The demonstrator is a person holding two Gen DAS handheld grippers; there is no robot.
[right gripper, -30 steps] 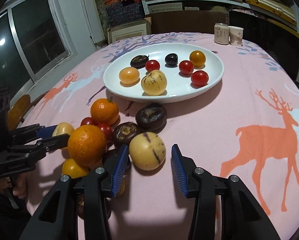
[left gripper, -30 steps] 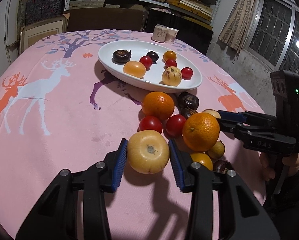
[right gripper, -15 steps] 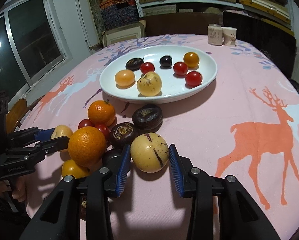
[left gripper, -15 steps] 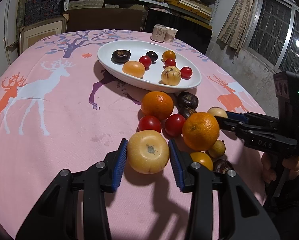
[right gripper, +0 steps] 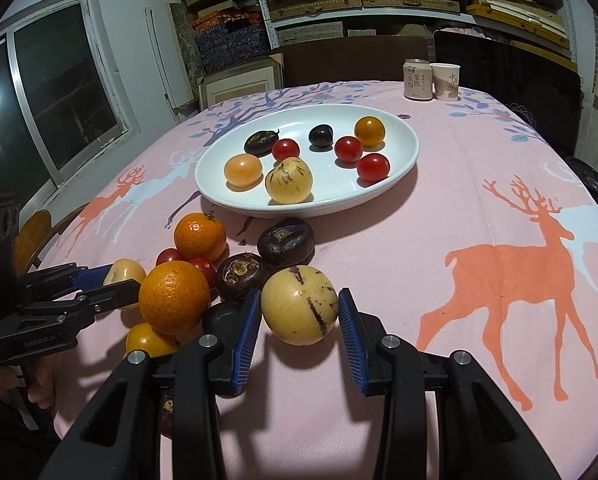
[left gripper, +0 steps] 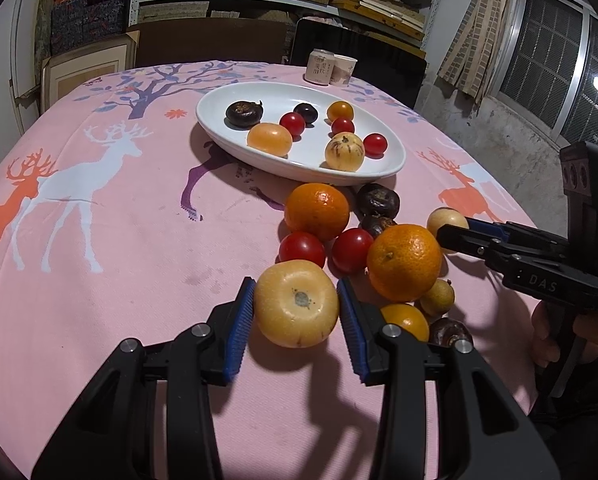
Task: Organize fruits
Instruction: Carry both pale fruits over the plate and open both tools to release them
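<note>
My left gripper is shut on a yellow round fruit, both blue pads touching it, just above the pink cloth. My right gripper is shut on a pale yellow melon with dark streaks. Loose fruit lies between them: two oranges, red tomatoes, dark chestnut-like fruits. The white oval plate beyond holds several fruits. The right gripper also shows in the left wrist view, the left gripper in the right wrist view.
A can and a paper cup stand at the table's far edge. Shelves with boxes and dark chairs lie behind. Small yellow fruits sit close to my left gripper's right finger.
The right gripper closed its jaws onto the pale melon and moved slightly forward. The left gripper stayed shut on the yellow fruit.
</note>
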